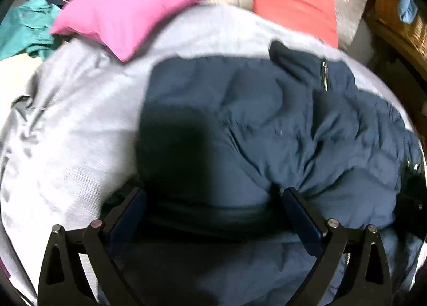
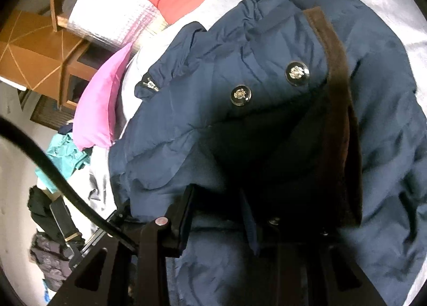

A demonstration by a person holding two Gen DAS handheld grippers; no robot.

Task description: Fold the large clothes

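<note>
A navy padded jacket (image 1: 267, 119) lies crumpled on a grey bedspread (image 1: 80, 132). Its zipper pull (image 1: 324, 76) shows near the far edge. My left gripper (image 1: 213, 199) is open wide, and the jacket's near edge lies loose between its fingers without either pad pressing on it. In the right wrist view the jacket (image 2: 213, 132) shows two metal snap buttons (image 2: 241, 95) and a brown trim strip (image 2: 336, 92). My right gripper (image 2: 217, 212) is shut on a bunch of jacket fabric. Its right finger is mostly lost in dark folds.
A pink pillow (image 1: 128, 10) and a red pillow (image 1: 293, 4) lie at the head of the bed. A teal garment (image 1: 24, 28) sits off the left side. Wooden furniture (image 2: 34, 47) stands beyond. A black cable (image 2: 53, 170) crosses the right wrist view, above dark clothes (image 2: 48, 252).
</note>
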